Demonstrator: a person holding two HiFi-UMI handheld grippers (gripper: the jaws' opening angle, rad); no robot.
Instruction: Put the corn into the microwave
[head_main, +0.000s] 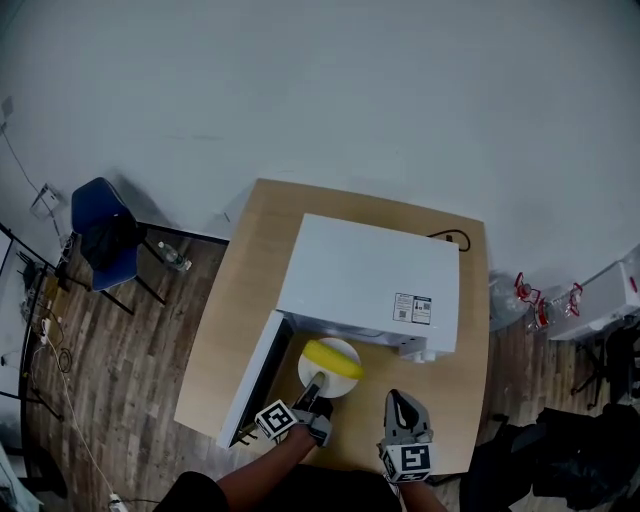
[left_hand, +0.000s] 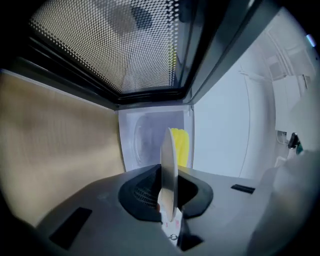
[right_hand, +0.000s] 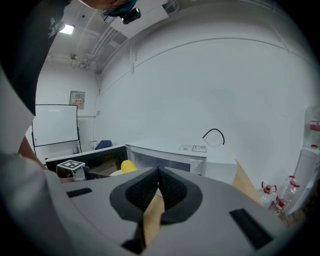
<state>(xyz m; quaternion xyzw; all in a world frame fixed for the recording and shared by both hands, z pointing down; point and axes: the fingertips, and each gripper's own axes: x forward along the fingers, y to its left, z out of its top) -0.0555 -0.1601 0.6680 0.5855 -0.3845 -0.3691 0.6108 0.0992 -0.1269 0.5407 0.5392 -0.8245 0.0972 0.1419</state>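
Head view: at the far left a blue chair (head_main: 100, 230) stands on the wooden floor, well apart from the pale wooden counter (head_main: 235, 300). On the counter sits a white microwave (head_main: 370, 275), and its door (head_main: 255, 380) is swung open to the left. Just right of the door, in front of the open cavity, is a white plate (head_main: 342, 388) with the yellow corn (head_main: 333, 359) lying across it. The corn is on the plate at the mouth of the microwave, not deep inside.

The left hand-held gripper (head_main: 314, 384) reaches in from the near edge and is clamped on the near rim of the plate. In the left gripper view the plate shows edge-on between the two pads, with the corn on its right face. The door's perforated window fills the top left and the white cavity with its round turntable lies straight ahead.

Further right, the right hand-held gripper (head_main: 401, 398) hovers over the bare counter beside the plate, clear of it. In the right gripper view its jaws are pressed together with nothing between them, and the counter shows beneath them.

A black cable (head_main: 452, 238) loops at the back right corner of the microwave's top. Beyond the counter's right edge, clear bottles (head_main: 545, 300) with red caps stand on the floor.
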